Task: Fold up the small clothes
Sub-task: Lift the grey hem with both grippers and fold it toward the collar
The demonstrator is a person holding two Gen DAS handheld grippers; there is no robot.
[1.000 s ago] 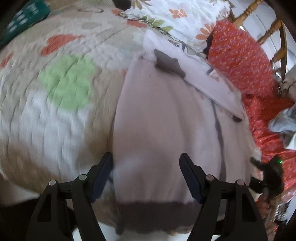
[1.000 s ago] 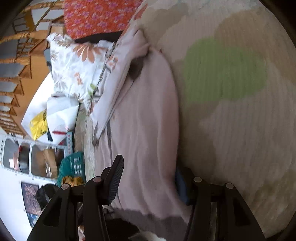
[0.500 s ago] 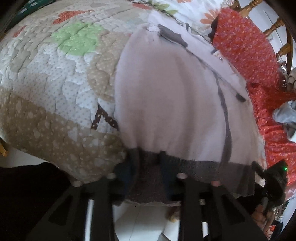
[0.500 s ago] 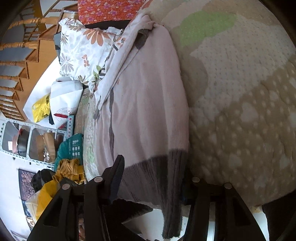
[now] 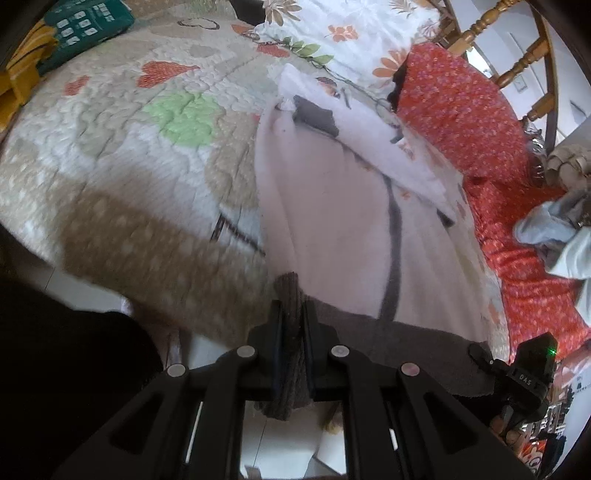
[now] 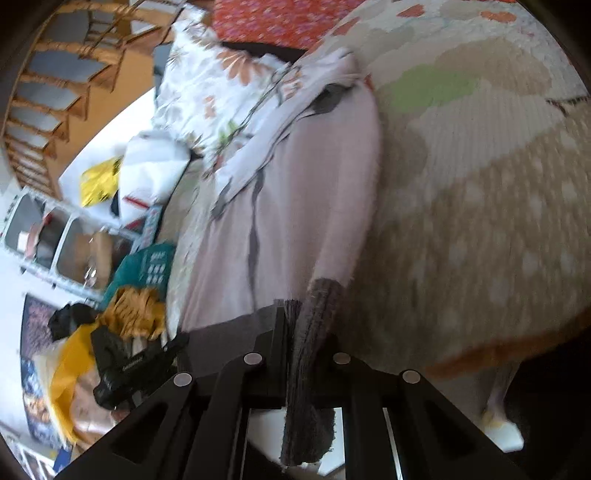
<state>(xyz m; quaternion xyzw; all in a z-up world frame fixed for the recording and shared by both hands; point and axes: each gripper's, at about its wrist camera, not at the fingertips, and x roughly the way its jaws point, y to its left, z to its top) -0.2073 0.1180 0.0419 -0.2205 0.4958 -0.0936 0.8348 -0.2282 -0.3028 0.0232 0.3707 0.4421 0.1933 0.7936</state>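
Observation:
A pale pink knit garment (image 5: 332, 206) with a grey ribbed hem lies lengthwise on the patchwork quilt (image 5: 129, 155); its grey collar is at the far end. My left gripper (image 5: 291, 314) is shut on the hem's left corner, which bunches between the jaws. In the right wrist view the same garment (image 6: 295, 206) stretches away, and my right gripper (image 6: 308, 325) is shut on the hem's other corner, the grey band hanging down through the jaws. The right gripper's body (image 5: 524, 373) shows at the left view's lower right, and the left gripper's body (image 6: 125, 365) shows at the right view's lower left.
A floral pillow (image 5: 354, 33) and a red floral cloth (image 5: 469, 110) lie beyond the garment, with loose pale clothes (image 5: 554, 229) on the red cloth. A green box (image 5: 88, 22) sits at the quilt's far left. Wooden rails (image 5: 517, 66) stand behind. Floor shows below the bed edge.
Both grippers went from open astride the hem to shut on its two corners. They have pulled back and up, lifting the hem off the bed's edge.

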